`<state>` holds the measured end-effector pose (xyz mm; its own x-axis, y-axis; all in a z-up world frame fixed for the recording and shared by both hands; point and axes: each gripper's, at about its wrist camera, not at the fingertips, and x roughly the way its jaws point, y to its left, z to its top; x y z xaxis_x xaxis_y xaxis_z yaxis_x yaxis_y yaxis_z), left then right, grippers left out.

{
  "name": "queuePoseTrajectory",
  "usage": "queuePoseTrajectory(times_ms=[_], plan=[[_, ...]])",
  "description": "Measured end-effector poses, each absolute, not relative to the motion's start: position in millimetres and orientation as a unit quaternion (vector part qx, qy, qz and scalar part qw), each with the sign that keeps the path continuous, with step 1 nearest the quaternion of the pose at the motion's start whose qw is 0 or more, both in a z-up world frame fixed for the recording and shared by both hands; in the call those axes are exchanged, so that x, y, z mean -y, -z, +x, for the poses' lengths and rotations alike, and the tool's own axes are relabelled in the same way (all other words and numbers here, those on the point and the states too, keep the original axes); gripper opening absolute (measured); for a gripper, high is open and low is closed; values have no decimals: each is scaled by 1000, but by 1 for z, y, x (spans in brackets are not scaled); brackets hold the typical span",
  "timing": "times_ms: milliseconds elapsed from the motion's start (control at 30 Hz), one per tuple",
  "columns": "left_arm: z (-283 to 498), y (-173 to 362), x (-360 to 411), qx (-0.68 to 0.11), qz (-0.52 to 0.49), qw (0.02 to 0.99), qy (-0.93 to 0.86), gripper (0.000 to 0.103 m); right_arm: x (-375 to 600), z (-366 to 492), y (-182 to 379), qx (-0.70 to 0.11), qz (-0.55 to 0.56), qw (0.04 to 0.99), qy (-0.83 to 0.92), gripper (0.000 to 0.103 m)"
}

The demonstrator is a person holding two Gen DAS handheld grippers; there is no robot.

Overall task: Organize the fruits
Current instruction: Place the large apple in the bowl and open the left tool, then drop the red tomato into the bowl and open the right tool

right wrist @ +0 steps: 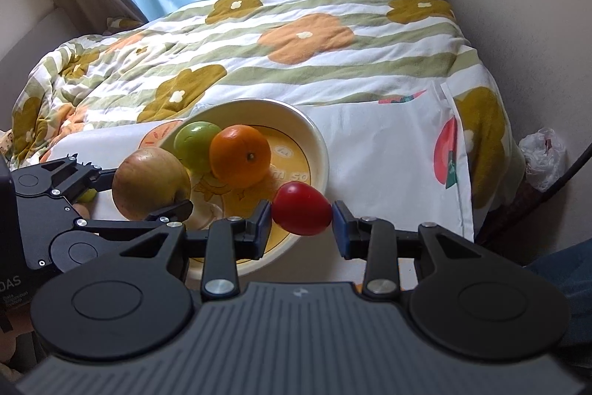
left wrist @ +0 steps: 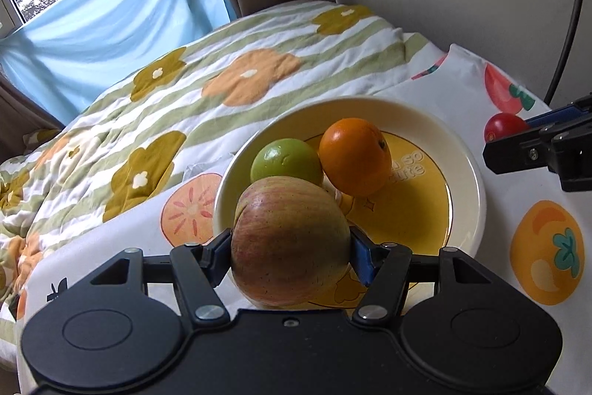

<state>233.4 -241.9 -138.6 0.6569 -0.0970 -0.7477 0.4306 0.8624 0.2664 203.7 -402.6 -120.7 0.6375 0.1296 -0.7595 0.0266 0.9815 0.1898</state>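
Two fruits already in the bowl [left wrist: 470, 173] near the cloth's front edge: lime [left wrist: 285, 160] and orange [left wrist: 355, 156], touching. Left gripper [left wrist: 290, 252] clamped on an apple [left wrist: 290, 241] over the bowl's near rim, not yet set down. Right gripper [right wrist: 301, 223] spread slightly wider than a tomato [right wrist: 302, 208]; grip or contact impossible to tell. Probably halfway done: apple and tomato left.
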Motion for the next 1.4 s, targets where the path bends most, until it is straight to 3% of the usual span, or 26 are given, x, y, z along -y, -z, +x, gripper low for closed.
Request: queuePoseTrajectory(times_ms=[233,300,367,1167,1200,1233,1333,1400], plan=[[238,134,247,-388,202,886,155,70,410,212,126,-431,96,896,-31,50],[236,128,246,-386,197,887,161,93,412,213,125,-430,97,897,-30,50],[228,121,242,-371,195,892,166,99,414,214,124,-427,100,898,-30,50],[194,109,206,-378,168,901,130,100,397,225,139,-422,56,901,-84,52],[194,111,206,-379,167,901,129,100,398,225,139,-420,57,902,-84,57],[193,112,205,-381,167,900,129,100,398,226,140,-421,58,901,-85,69],[190,113,205,-381,166,900,128,100,400,224,140,-420,64,902,-72,94],[187,113,205,-381,167,900,131,100,403,222,140,-423,74,901,-64,99]])
